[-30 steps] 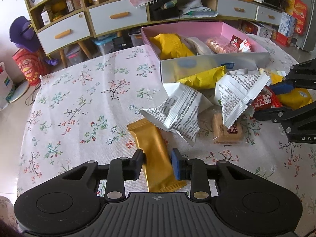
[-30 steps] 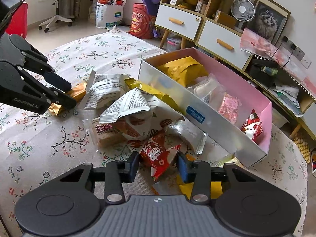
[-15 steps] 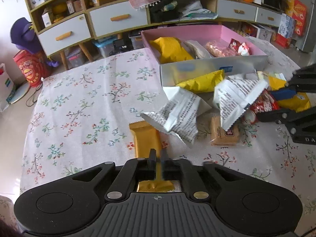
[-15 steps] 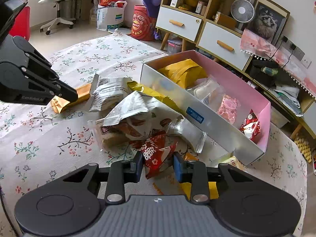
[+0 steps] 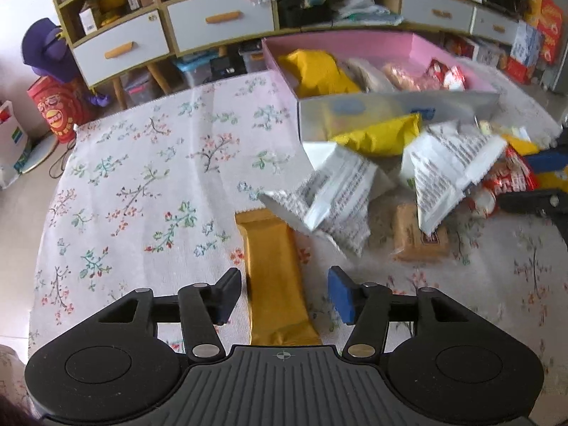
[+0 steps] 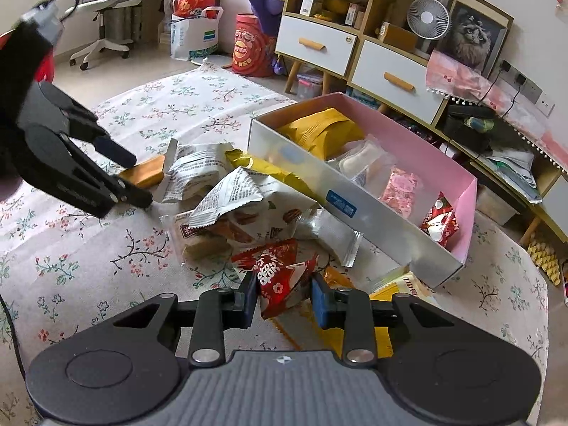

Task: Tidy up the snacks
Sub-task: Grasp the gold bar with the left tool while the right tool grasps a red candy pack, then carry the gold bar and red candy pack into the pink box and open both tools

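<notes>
Right, my left hand-held gripper (image 5: 285,293) is opening around the gold bar (image 5: 275,284) lying on the counter (image 5: 142,191), while the right hand-held gripper (image 6: 282,294) is clamped on the red packet (image 6: 280,273) beside the pink box (image 6: 468,191).

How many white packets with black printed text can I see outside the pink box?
2. One white printed packet lies on the tablecloth, overlapping the far end of the gold bar. The other lies right of it, over the red packets. More may be hidden in the pile.
</notes>
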Demonstrator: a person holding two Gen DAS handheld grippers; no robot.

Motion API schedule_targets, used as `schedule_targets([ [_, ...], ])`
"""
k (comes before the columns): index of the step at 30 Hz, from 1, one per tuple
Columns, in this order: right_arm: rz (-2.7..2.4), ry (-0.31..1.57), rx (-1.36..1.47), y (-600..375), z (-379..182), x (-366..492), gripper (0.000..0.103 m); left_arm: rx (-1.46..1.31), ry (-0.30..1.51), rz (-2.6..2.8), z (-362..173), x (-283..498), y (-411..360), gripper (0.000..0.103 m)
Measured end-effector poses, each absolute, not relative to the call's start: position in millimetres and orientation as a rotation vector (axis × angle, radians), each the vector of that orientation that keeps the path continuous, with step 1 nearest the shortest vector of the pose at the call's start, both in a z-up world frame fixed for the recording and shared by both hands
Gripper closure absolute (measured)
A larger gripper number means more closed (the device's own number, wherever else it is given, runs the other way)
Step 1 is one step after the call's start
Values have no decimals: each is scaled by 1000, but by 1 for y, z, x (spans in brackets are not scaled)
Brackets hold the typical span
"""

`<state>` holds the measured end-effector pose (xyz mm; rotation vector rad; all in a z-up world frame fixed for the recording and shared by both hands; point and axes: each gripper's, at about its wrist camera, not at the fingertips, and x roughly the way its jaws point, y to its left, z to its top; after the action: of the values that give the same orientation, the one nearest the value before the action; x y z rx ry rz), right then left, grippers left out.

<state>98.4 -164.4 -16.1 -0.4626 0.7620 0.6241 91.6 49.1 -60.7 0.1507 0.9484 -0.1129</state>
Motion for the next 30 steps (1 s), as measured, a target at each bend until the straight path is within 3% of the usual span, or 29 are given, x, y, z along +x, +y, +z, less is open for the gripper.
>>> schedule_targets([
  [3, 624, 760, -463, -166, -15, 98, 90, 99, 970, -107, -60, 95, 53, 52],
  [5, 624, 761, -461, -166, -15, 98, 90, 71, 976, -112, -60, 96, 56, 60],
  [6, 623, 761, -460, -166, -15, 98, 90, 75, 973, -111, -59, 96, 55, 72],
  [7, 622, 761, -458, -166, -14, 97, 90, 81, 972, -109, -58, 96, 54, 75],
  [30, 604, 713, -406, -182, 11, 85, 90, 91, 902, -95, -21, 72, 52, 77],
])
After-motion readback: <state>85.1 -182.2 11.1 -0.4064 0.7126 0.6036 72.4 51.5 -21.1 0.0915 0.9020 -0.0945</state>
